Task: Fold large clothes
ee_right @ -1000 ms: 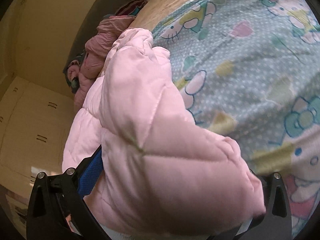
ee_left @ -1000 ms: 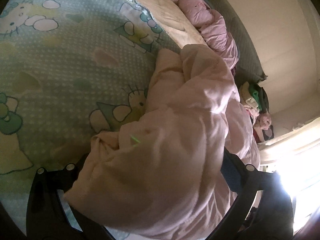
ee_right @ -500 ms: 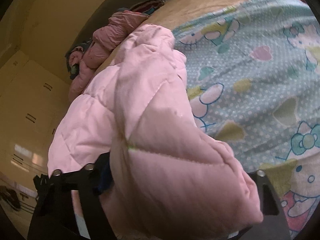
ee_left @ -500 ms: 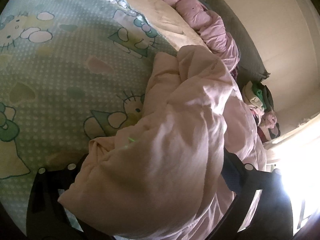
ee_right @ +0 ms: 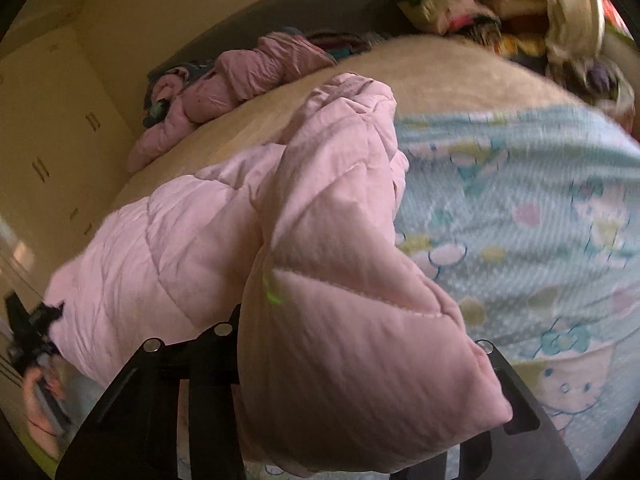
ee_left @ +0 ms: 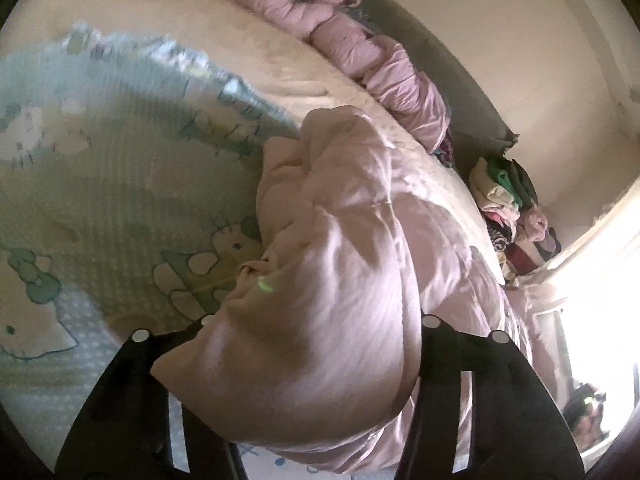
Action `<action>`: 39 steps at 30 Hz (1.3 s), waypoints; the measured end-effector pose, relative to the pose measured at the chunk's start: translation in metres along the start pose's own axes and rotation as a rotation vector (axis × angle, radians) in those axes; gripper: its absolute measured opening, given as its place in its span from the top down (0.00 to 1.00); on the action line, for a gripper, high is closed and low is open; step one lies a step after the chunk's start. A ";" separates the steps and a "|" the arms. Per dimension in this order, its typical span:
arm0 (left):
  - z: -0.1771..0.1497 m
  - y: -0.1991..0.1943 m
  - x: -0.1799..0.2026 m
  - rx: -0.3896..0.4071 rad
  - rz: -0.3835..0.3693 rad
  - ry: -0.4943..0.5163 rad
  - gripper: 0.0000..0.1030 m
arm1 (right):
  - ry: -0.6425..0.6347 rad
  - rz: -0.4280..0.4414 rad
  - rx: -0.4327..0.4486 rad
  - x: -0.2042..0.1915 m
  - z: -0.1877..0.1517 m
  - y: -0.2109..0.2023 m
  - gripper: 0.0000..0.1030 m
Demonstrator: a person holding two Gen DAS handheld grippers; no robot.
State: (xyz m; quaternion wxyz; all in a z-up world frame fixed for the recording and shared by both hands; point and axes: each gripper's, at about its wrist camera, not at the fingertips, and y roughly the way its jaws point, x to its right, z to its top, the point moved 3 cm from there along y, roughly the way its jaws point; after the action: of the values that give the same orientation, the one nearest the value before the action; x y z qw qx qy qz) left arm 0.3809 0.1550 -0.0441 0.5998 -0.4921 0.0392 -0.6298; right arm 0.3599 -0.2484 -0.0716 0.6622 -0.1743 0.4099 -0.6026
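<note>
A large pale pink quilted jacket (ee_left: 344, 264) lies bunched on a bed with a blue cartoon-cat sheet (ee_left: 100, 184). My left gripper (ee_left: 288, 364) is shut on a thick fold of the jacket, which bulges over its black fingers. In the right wrist view the same jacket (ee_right: 320, 272) fills the middle. My right gripper (ee_right: 352, 364) is shut on another padded fold, held above the sheet (ee_right: 520, 220). The other gripper and a hand (ee_right: 36, 376) show at the far left of that view.
A second, darker pink puffy jacket (ee_left: 360, 52) lies along the far edge of the bed, seen also in the right wrist view (ee_right: 240, 76). A pile of mixed clothes (ee_left: 508, 196) sits past the bed corner. A bright window (ee_left: 600, 280) is at the right. Cupboard doors (ee_right: 48, 140) stand at the left.
Both grippers have lifted and pulled back with the jacket. More of the beige mattress and the far clothes now show. The views are motion-blurred.
</note>
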 end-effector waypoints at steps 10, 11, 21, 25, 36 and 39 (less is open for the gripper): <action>-0.002 -0.039 0.037 0.081 0.022 0.166 0.65 | -0.243 -0.024 0.120 -0.048 0.006 -0.039 0.68; -0.004 -0.042 0.041 0.087 0.023 0.179 0.65 | -0.258 -0.018 0.133 -0.053 0.008 -0.043 0.68; -0.023 -0.082 0.061 0.147 0.032 0.290 0.65 | -0.394 0.031 0.219 -0.097 -0.007 -0.089 0.71; -0.027 -0.093 0.065 0.163 0.028 0.307 0.65 | -0.415 0.032 0.226 -0.097 -0.013 -0.098 0.71; -0.038 -0.116 0.055 0.169 0.014 0.308 0.65 | -0.406 0.049 0.236 -0.093 -0.019 -0.115 0.71; -0.041 -0.123 0.051 0.168 0.013 0.305 0.65 | -0.395 0.060 0.240 -0.093 -0.021 -0.119 0.71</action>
State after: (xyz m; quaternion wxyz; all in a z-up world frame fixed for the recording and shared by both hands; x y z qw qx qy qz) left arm 0.2757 0.1263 0.0429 0.6298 -0.3386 0.0800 -0.6945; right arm 0.2712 -0.1808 0.0330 0.7632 -0.1966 0.2027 -0.5812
